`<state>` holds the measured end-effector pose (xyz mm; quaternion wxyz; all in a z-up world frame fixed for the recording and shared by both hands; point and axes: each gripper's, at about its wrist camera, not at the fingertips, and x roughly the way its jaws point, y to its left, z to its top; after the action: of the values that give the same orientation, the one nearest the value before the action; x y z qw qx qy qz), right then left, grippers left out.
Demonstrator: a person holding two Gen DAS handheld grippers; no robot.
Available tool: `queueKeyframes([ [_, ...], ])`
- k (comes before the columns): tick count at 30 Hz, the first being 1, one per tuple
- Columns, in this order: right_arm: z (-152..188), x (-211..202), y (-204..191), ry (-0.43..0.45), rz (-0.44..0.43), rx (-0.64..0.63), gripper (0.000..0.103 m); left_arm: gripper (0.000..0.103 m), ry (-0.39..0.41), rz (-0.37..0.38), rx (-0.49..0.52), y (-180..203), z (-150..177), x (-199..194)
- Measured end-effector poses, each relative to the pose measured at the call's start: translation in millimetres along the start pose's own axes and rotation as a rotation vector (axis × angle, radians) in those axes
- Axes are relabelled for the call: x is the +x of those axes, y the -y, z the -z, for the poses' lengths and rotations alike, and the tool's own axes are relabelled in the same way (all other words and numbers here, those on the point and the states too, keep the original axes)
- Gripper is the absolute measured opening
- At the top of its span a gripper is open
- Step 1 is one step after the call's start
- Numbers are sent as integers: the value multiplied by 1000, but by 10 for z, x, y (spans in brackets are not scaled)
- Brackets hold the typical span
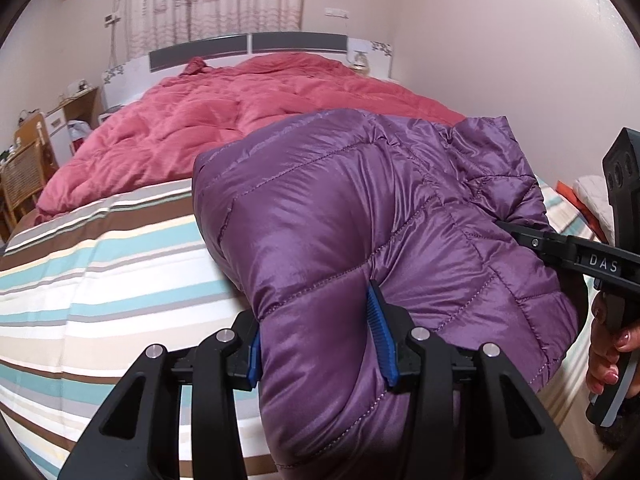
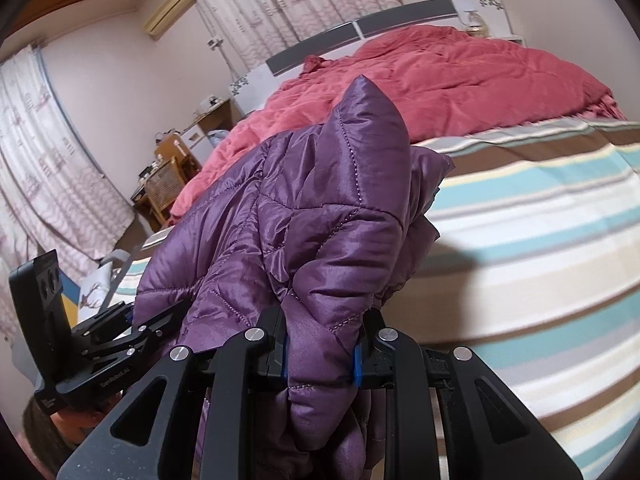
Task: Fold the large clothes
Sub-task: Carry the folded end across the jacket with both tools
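Black two-finger left gripper (image 1: pixel 318 344) with blue ribbed pads clamps a thick fold of the shiny purple quilted puffer jacket (image 1: pixel 360 216), which is bunched and lifted over the striped white, teal and brown bedsheet (image 1: pixel 100 280). Likewise, the black right gripper (image 2: pixel 320 358) pinches a narrower fold of that jacket between its blue pads. White letters "DAS" show on its body in the left wrist view. A rumpled pink-red quilted duvet (image 1: pixel 240 112) covers the bed's far half.
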<state>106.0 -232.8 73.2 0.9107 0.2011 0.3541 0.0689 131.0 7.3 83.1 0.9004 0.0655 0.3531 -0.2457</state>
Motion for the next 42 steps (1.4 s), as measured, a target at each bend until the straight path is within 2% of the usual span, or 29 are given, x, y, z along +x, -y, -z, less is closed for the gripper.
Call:
queueKeyframes([
  [13,-283,727,-836,-20,-75,-110,22,43,49,-130,-82,-1075,-109,-47],
  [21,-294,1307,-1188,-63,-70,-166,22,43,23,-198,-150,-1669,-1,222],
  [25,-235,1531,-1270,-69,-51,-196,22,45,2,-215,-187,-1913,151,410],
  [29,-167,1719,-1372,-86,-7,-227,27,53,3,-203,-235,-2063,327,491],
  [33,-82,1822,-1229,-108,11,-178,35,60,11,-211,-215,-2047,398,500],
  [38,-53,1701,-1188,-111,5,-139,41,61,16,-230,-227,-1975,403,324],
  [42,35,1453,-1110,-86,1,-75,41,61,47,-229,-212,-1833,489,112],
])
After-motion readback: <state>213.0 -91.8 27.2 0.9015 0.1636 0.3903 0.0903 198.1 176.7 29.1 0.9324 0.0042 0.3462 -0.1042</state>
